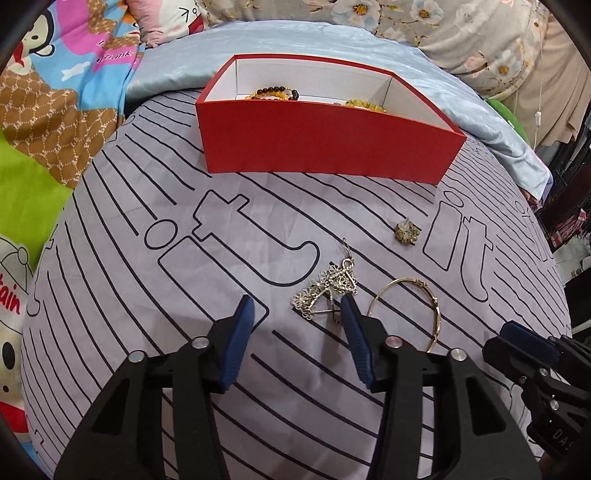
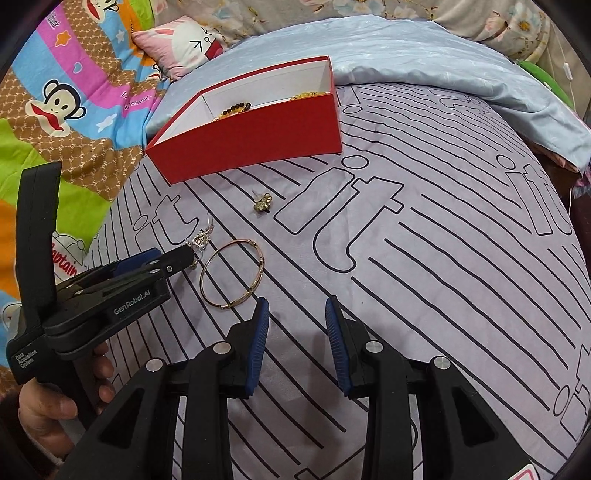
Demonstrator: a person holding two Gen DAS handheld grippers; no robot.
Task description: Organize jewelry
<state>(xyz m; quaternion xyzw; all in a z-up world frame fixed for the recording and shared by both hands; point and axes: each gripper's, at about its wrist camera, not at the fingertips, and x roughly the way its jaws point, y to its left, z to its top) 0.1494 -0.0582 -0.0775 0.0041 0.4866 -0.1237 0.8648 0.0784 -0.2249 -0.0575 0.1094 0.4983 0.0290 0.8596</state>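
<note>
A red box (image 1: 317,147) with a white inside holds beaded bracelets (image 1: 273,93); it also shows in the right wrist view (image 2: 251,144). On the grey striped sheet lie silver filigree earrings (image 1: 327,288), a gold bangle (image 1: 424,310) and a small flower stud (image 1: 406,232). My left gripper (image 1: 297,306) is open, low over the sheet, its right finger touching the earrings. In the right wrist view the left gripper (image 2: 173,258) reaches the earrings (image 2: 201,240). My right gripper (image 2: 297,310) is open and empty, just right of the bangle (image 2: 232,273); the stud (image 2: 263,202) lies farther ahead.
The grey striped sheet (image 2: 443,258) covers a bed. A pale blue blanket (image 1: 369,48) lies behind the box. A colourful cartoon quilt (image 2: 74,92) lies to the left, with a pink pillow (image 2: 184,44) and a floral cover (image 1: 443,26) at the back.
</note>
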